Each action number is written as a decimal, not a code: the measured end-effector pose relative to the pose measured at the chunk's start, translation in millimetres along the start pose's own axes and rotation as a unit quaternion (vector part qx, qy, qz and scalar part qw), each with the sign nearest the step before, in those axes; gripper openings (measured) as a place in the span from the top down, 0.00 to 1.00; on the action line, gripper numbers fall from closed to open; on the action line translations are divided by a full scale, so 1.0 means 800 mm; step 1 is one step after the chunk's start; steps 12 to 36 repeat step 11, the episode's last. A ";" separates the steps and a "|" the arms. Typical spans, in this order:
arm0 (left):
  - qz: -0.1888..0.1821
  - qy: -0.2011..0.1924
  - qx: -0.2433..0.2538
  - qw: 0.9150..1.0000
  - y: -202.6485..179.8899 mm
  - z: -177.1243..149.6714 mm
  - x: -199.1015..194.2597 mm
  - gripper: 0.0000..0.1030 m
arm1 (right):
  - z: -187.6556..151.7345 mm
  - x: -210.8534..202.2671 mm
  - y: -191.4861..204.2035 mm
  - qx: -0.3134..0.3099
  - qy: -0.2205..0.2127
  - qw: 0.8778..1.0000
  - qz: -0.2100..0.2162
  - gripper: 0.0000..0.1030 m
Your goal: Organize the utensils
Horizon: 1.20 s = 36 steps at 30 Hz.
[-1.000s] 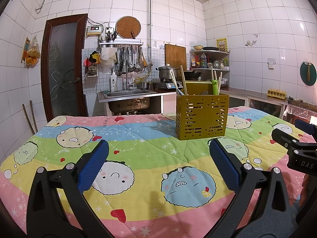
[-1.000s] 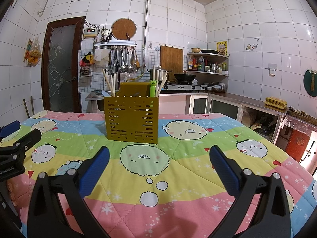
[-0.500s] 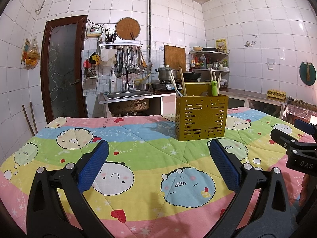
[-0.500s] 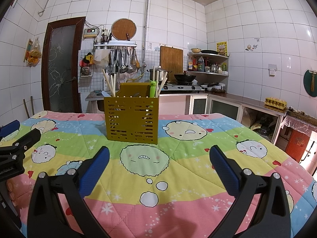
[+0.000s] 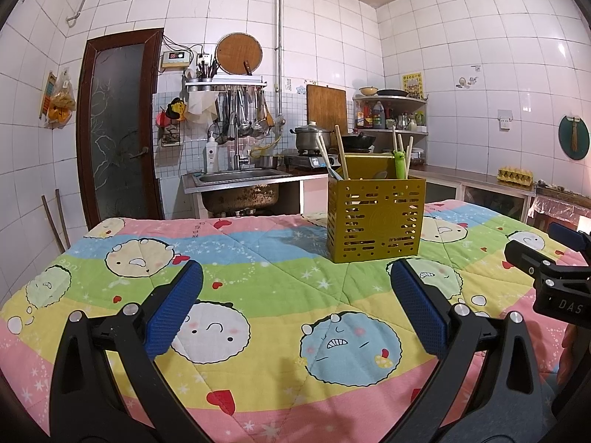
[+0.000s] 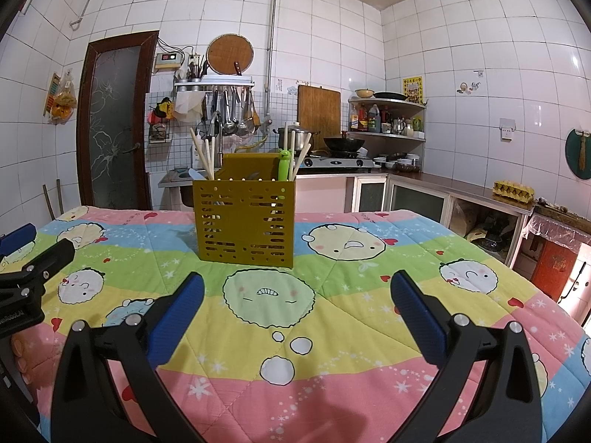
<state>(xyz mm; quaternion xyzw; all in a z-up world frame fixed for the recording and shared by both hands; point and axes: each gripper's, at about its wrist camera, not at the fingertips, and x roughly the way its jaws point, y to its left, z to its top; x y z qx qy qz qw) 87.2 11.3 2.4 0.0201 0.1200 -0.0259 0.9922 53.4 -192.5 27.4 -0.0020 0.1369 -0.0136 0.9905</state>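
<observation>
Holding both tools over the quilted tablecloth [image 5: 258,295], w/ nothing between the fingers: our left gripper [image 5: 295,295] is spread wide, blue pads [image 5: 173,313] apart, and our right gripper [image 6: 295,295] likewise gapes empty. We see the yellow utensil holder [image 5: 375,221] upright on the cloth, right of centre in the left view, centre-left in the right view, well beyond the fingertips. Chopsticks [image 6: 205,155] and a green-handled utensil [image 6: 283,164] stick up from it.

White letters "DAS" stand on the right gripper [image 5: 565,254]; other print there and on a yellow poster [image 5: 412,82] is unreadable.
</observation>
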 end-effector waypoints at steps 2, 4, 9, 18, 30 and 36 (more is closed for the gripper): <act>0.000 0.000 0.000 1.000 0.000 0.000 0.001 0.05 | 0.000 0.000 0.000 0.000 0.000 1.000 0.000 0.04; 0.000 0.000 0.000 1.000 0.000 0.000 0.000 0.05 | 0.000 0.000 0.000 0.000 0.000 1.000 0.000 0.04; 0.000 0.001 0.001 1.000 0.000 0.000 0.001 0.05 | 0.000 0.000 0.000 0.000 0.000 1.000 0.000 0.04; 0.000 0.001 0.000 1.000 0.000 0.000 0.000 0.05 | 0.000 0.000 0.001 0.000 0.000 1.000 0.000 0.04; 0.000 0.001 0.000 1.000 0.000 0.000 0.000 0.05 | 0.000 0.000 0.001 0.000 0.000 1.000 0.000 0.04; 0.000 0.001 0.000 1.000 0.000 0.000 0.000 0.05 | 0.000 0.000 0.001 0.000 0.000 1.000 0.000 0.04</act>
